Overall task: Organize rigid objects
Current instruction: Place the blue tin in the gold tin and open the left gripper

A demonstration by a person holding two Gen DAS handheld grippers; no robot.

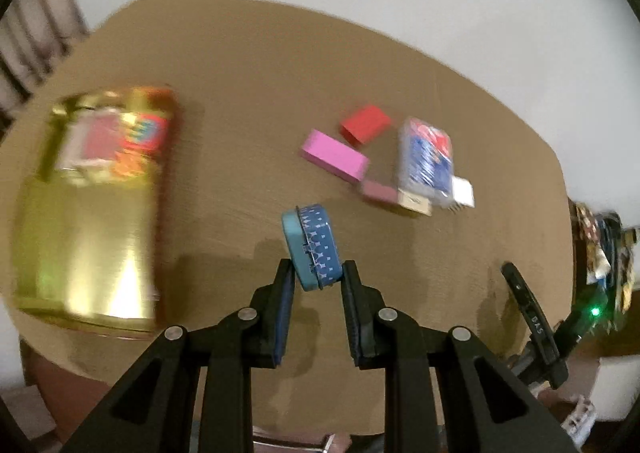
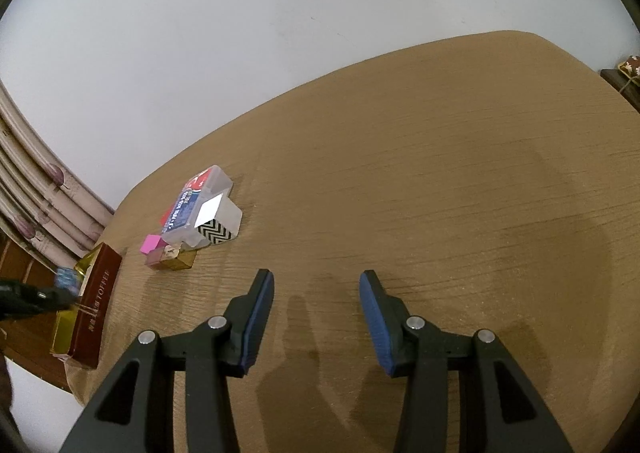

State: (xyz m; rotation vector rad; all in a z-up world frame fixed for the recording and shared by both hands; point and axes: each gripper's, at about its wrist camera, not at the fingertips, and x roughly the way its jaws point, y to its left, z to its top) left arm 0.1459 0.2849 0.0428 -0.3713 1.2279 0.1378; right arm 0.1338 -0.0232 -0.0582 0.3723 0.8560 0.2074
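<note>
One left tool (image 1: 318, 273) grips one blue tin (image 1: 314, 247).

Your left gripper (image 1: 316, 273) is clamped; your right gripper (image 2: 316, 285) hangs open.
Your left fingers point steeply down, pads pinching a small blue tin (image 1: 312, 249) clear of the surface. Your right fingers stand apart, empty, angled down.

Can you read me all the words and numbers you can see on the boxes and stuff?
"TOFFEE": on the brown side of the gold tin, after some small characters I cannot read.
"DAS": on the black bar of the other gripper; unsure.
Blue and red print on the clear plastic box: too blurred to read.
</note>
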